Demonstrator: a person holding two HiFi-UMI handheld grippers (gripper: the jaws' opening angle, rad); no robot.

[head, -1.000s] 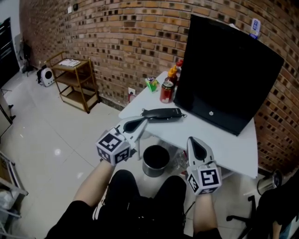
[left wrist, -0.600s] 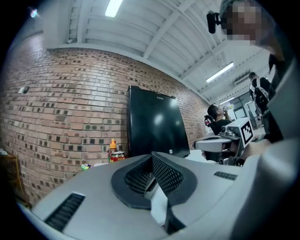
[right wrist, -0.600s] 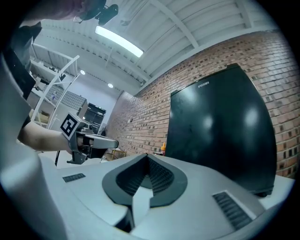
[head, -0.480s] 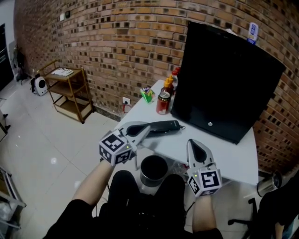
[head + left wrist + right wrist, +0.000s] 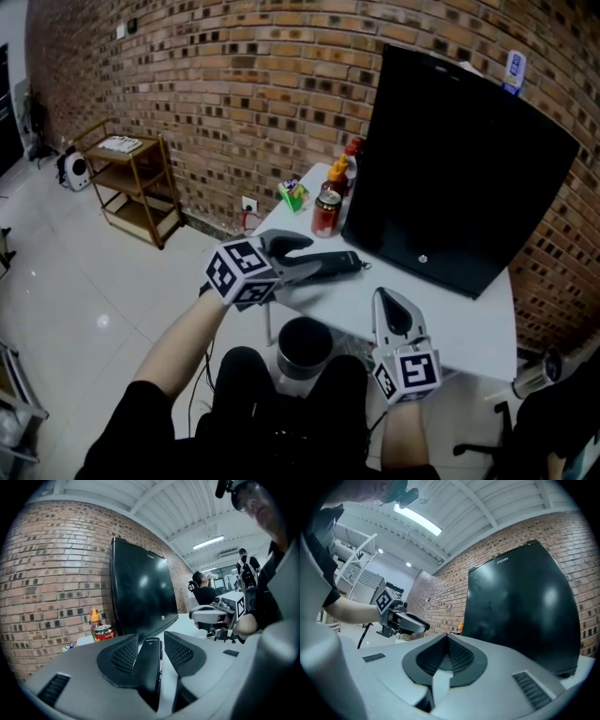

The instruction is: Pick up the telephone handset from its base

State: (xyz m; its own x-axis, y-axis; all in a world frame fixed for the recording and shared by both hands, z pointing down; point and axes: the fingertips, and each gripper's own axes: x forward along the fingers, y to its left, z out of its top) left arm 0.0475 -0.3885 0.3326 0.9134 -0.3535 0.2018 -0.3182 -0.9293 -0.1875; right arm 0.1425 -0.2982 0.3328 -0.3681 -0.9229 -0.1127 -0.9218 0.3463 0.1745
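Handset: the black telephone handset (image 5: 336, 264) lies flat at the near left edge of the white table (image 5: 450, 314). Its long axis runs left to right, in front of the black screen (image 5: 459, 159). I cannot make out a separate base under it.
Left gripper: the left gripper (image 5: 309, 260) comes in over the handset's left end and points along its length. Its jaws have just been opening and stand apart, with the handset (image 5: 149, 665) between them. One pad lies close against the handset's side and the other shows a gap. There is no squeeze yet.
Right gripper: the right gripper (image 5: 395, 300) sits by the table's near edge, right of the handset and apart from it. Its jaws are together with nothing between them (image 5: 446, 637).
Step in hand: straddling the handset, about to close on it (judgement).
Technique: centre the body between the pads so both meet its long sides together. Slide further along it, since a hold at the very end would likely let the far end droop. Close, then lift straight up and level.
Risk: a one-sided touch could push the handset toward the table edge.
Clearance: the red can (image 5: 326, 211) stands on the far side, apart from the handset.
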